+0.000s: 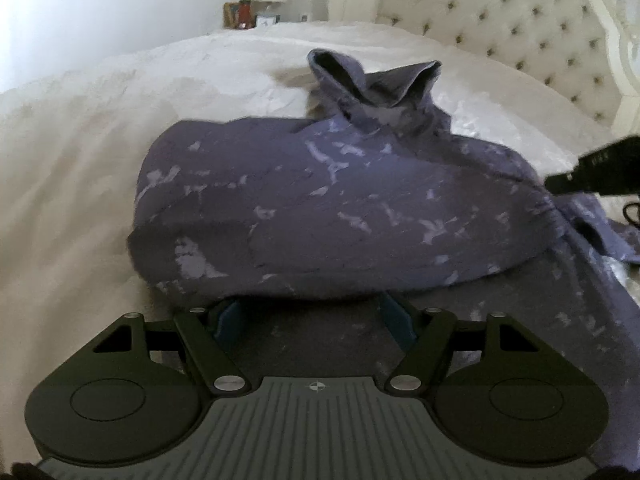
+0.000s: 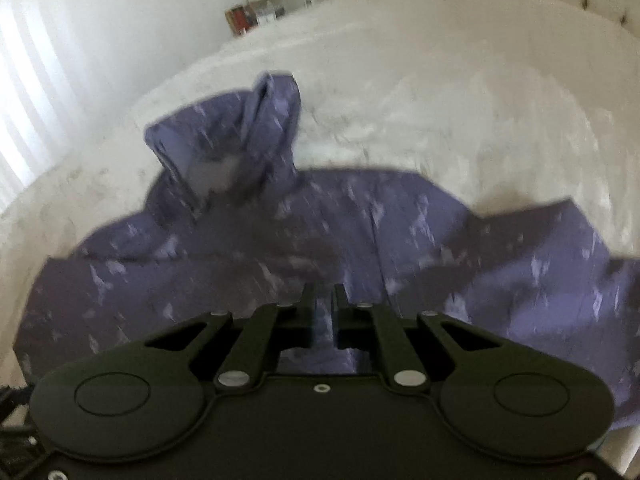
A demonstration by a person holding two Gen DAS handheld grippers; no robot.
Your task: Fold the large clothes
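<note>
White bed bears purple garment; right gripper pinches it.

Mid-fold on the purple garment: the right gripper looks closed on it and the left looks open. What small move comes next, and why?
Probably close the left gripper on the fabric edge in front of it. Its fingers stand wide apart with the purple garment bunched over their tips, while the right gripper is nearly shut with cloth between its fingers. With both sides held, the heap on the white bed could be lifted and spread.
</note>
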